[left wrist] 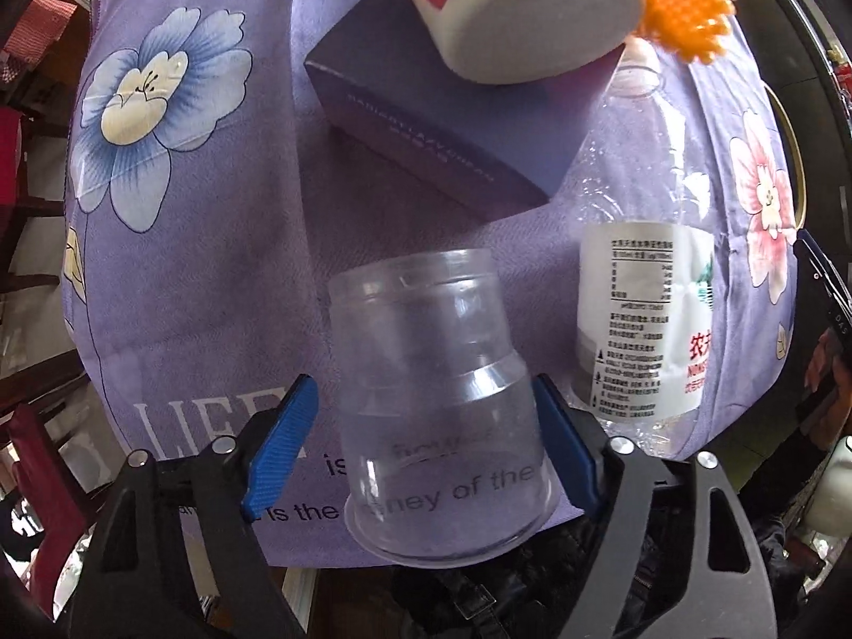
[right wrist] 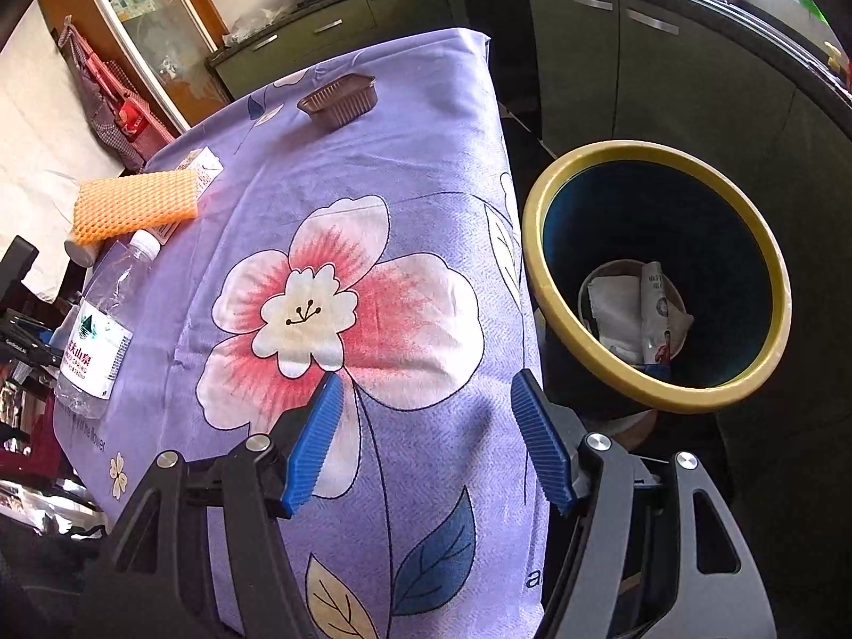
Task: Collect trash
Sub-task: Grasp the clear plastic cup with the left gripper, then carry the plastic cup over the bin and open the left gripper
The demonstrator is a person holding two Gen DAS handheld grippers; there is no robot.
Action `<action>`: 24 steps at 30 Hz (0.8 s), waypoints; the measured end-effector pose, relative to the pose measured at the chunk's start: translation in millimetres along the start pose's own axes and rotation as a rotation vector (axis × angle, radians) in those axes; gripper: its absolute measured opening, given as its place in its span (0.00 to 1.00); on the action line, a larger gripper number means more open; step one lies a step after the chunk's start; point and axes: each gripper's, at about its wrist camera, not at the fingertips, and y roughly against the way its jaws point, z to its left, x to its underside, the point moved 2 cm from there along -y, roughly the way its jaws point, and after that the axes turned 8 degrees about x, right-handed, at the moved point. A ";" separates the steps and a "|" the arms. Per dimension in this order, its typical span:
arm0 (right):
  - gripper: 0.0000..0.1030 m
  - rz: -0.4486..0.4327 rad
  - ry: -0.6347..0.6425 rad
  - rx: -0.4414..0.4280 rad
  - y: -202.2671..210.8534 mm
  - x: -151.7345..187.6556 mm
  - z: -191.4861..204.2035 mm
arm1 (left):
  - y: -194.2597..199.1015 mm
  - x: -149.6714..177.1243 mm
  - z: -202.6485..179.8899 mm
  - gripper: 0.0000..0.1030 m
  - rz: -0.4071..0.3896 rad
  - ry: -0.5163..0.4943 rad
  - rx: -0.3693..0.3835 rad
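A clear plastic cup [left wrist: 436, 399] stands upside down on the purple flowered cloth. My left gripper [left wrist: 426, 436] is open around it, the right pad touching its side and the left pad a little off. A clear water bottle [left wrist: 644, 277] lies to the right of the cup; it also shows in the right wrist view [right wrist: 101, 325]. My right gripper [right wrist: 426, 436] is open and empty above the cloth near the table's right edge. The yellow-rimmed trash bin [right wrist: 554, 287] stands right of the table with paper trash inside.
A purple box [left wrist: 436, 128] lies behind the cup, with a white and red tub [left wrist: 516, 5] and an orange foam net [left wrist: 687, 10] beyond. In the right wrist view a brown plastic tray [right wrist: 341, 98], the orange net [right wrist: 133, 202] and a small carton [right wrist: 205, 162] lie on the cloth. Dark kitchen cabinets [right wrist: 639, 69] stand behind.
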 end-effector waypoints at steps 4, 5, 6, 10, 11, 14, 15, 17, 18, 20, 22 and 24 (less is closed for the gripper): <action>0.63 0.012 -0.003 -0.001 -4.7 1.5 -1.0 | -5.4 -1.4 -3.3 0.69 0.040 -0.015 -0.032; 0.63 0.015 -0.004 -0.003 -5.8 1.8 -1.5 | -7.3 -1.0 -3.2 0.64 0.051 -0.017 -0.039; 0.63 0.016 -0.004 -0.004 -6.3 2.0 -1.5 | -9.8 -1.1 -4.2 0.61 0.061 -0.016 -0.044; 0.63 0.019 -0.001 -0.011 -7.9 3.0 -0.2 | -11.5 1.0 -5.3 0.57 0.065 -0.036 -0.064; 0.63 0.019 -0.001 -0.013 -8.2 3.1 0.4 | -10.4 1.9 -6.4 0.57 0.060 -0.043 -0.069; 0.63 0.022 0.003 -0.018 -9.6 3.4 2.5 | -4.7 4.6 -12.2 0.57 0.045 -0.060 -0.071; 0.63 0.024 0.005 -0.019 -10.2 3.5 3.2 | -1.6 6.0 -13.0 0.57 0.038 -0.061 -0.066; 0.63 0.025 0.004 -0.020 -10.8 4.2 3.9 | 5.9 8.9 -16.2 0.57 0.017 -0.074 -0.069; 0.63 0.025 0.004 -0.021 -10.9 4.3 4.2 | 10.3 10.8 -17.6 0.57 0.005 -0.079 -0.069; 0.63 0.024 0.004 -0.021 -10.7 4.2 4.8 | 20.4 16.3 -20.8 0.57 -0.020 -0.088 -0.068; 0.63 0.023 0.004 -0.020 -10.0 4.3 5.1 | 33.0 22.8 -23.7 0.57 -0.047 -0.097 -0.068; 0.63 0.021 0.002 -0.020 -8.8 4.4 4.6 | 46.5 28.5 -33.3 0.57 -0.082 -0.108 -0.069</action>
